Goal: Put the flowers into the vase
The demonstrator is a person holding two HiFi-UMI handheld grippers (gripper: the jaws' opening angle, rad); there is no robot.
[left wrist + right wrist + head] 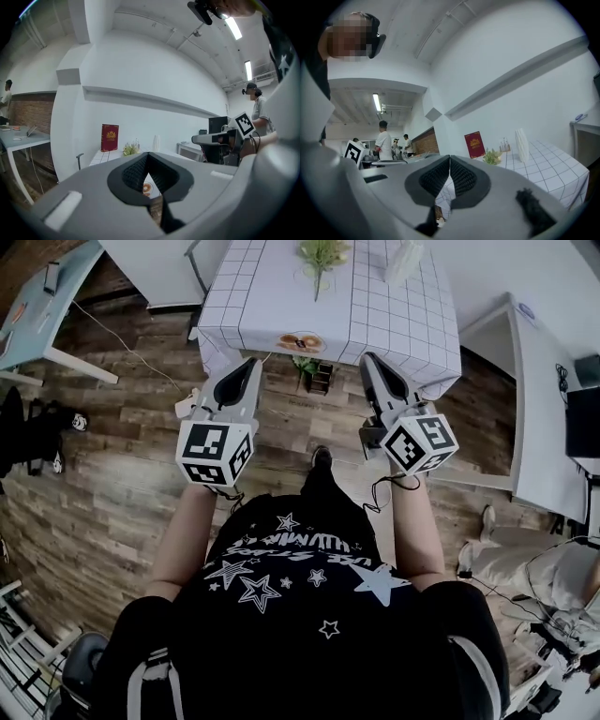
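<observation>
Standing at the table w/ the white grid cloth, you're holding both claws out toward it, nothing grabbed. Left gripper: jaws pressed together, empty. Right gripper: same deal, pinched closed on nothing. Flowers sit on the far part of the tabletop, approx mid. The white ribbed vase stands near them on the right, not touching. Red book is upright at the wall end, left of the flowers. Both grippers hang short of the table's near edge, well apart from flowers & vase. Some ppl in the bg.
</observation>
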